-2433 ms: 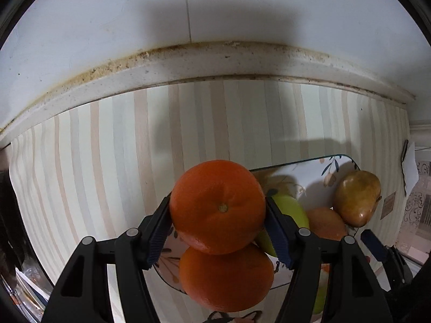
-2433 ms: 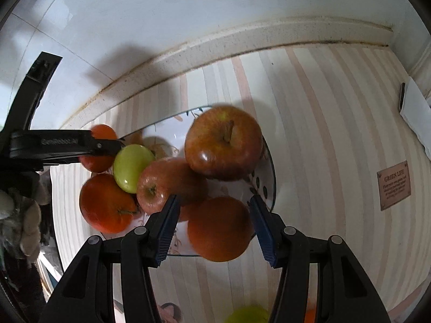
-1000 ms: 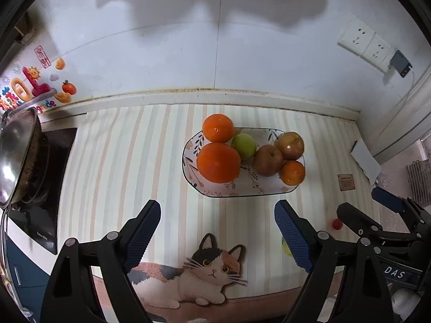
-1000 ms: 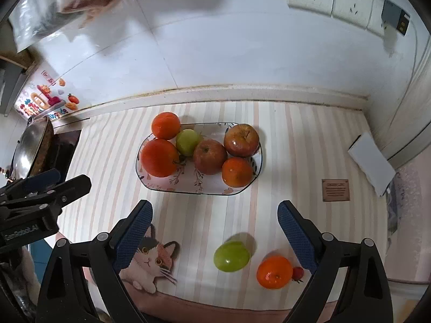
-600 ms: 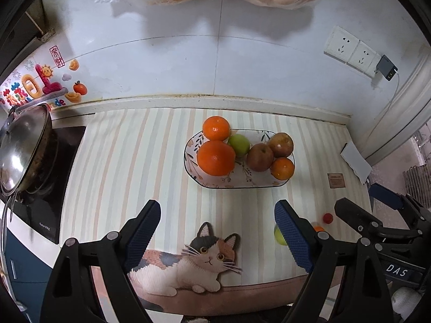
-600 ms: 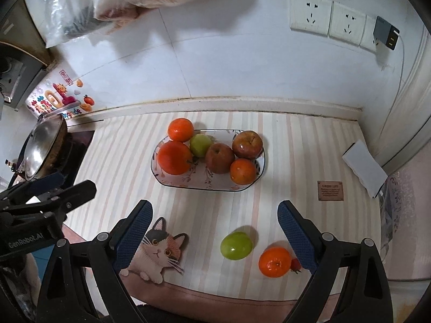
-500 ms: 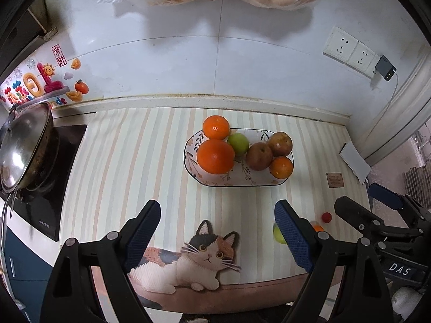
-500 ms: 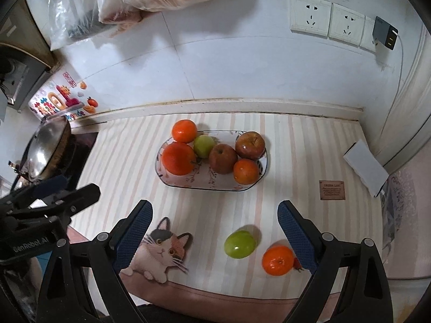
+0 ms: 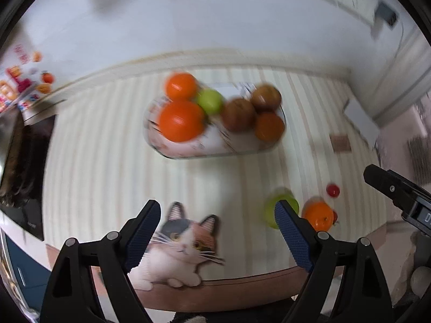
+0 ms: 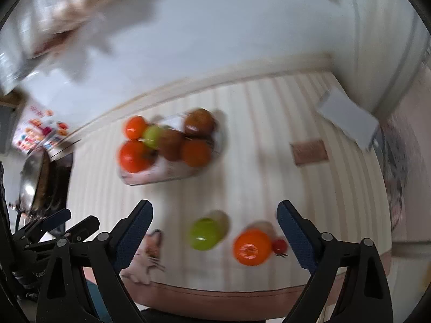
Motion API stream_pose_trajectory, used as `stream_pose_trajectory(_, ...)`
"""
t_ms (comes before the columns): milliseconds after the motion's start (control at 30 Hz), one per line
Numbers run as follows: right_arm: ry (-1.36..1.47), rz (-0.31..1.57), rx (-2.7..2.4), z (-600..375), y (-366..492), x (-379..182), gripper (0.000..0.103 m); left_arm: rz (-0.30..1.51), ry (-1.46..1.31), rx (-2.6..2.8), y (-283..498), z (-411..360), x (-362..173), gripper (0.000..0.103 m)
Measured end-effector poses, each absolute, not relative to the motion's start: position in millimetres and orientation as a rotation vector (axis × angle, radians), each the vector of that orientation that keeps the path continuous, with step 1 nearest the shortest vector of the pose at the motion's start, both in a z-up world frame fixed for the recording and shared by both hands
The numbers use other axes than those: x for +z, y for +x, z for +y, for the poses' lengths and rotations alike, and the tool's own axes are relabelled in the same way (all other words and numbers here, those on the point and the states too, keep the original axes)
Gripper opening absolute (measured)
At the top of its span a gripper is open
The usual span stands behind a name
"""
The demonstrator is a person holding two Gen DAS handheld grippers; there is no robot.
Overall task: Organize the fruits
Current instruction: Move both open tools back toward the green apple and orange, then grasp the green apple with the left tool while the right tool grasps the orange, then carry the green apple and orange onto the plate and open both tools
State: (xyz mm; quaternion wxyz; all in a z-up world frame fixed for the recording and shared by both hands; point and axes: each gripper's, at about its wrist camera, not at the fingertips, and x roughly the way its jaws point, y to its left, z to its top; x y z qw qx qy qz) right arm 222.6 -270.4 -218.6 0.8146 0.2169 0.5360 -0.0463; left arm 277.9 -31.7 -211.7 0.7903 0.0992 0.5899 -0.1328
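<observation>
A patterned plate near the wall holds several oranges and apples. A loose green apple, an orange and a small red fruit lie on the striped counter by its front edge. My right gripper hovers above the apple and orange. Its jaws are closing, with nothing gripped between them. My left gripper is open and empty over the cat picture, left of the loose fruit. Both views are blurred.
A stove with a pan borders the counter on the left. A white box and a brown label sit at the right. The tiled wall runs behind the plate, and the counter's brown front edge lies just below the grippers.
The left gripper, earlier holding an orange over the plate, is now empty. Both grippers have since dropped toward the counter's front, so the loose apple and orange look nearer.
</observation>
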Motion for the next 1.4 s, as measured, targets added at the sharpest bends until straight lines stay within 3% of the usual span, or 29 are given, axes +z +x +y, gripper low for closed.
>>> stream_pose_trajectory(33, 0.481, 1.160, -0.099, -275.4, 221.1, -229.2, 0.074, 1.293, 0.230, -0.300, 279.5, -41.5, -223.0, 0.086)
stream_pose_trajectory(133, 0.541, 1.202, -0.103, -287.4, 212.4, -260.3, 0.065, 1.377, 0.280, -0.357, 283.7, -69.7, -258.8, 0.086)
stream_pose_trajectory(467, 0.674, 1.269, -0.177, -310.5, 181.7, -315.0, 0.065, 1.583, 0.462, -0.553, 283.7, -137.6, -349.5, 0.086)
stream_pose_trajectory(500, 0.681, 1.272, -0.185, -312.9, 179.3, -317.7, 0.065, 1.594, 0.468, -0.574, 282.3, -141.6, -354.6, 0.081)
stream_pose_trajectory(533, 0.686, 1.274, -0.191, -314.1, 178.2, -318.1, 0.065, 1.599, 0.474, -0.580, 280.9, -143.9, -359.6, 0.061)
stream_pose_trajectory(600, 0.692, 1.276, -0.197, -315.6, 176.7, -318.6, 0.065, 1.613, 0.448, -0.589, 279.8, -144.0, -362.6, 0.056)
stream_pose_trajectory(1033, 0.610, 1.410, -0.121, -275.3, 212.0, -354.7, 0.067, 1.620, 0.306, -0.369, 289.2, -48.0, -354.9, 0.056)
stream_pose_trajectory(1400, 0.437, 1.498, -0.116, -254.7, 242.1, -370.0, 0.068, 1.593, 0.211, -0.356, 303.9, -16.8, -345.9, 0.056)
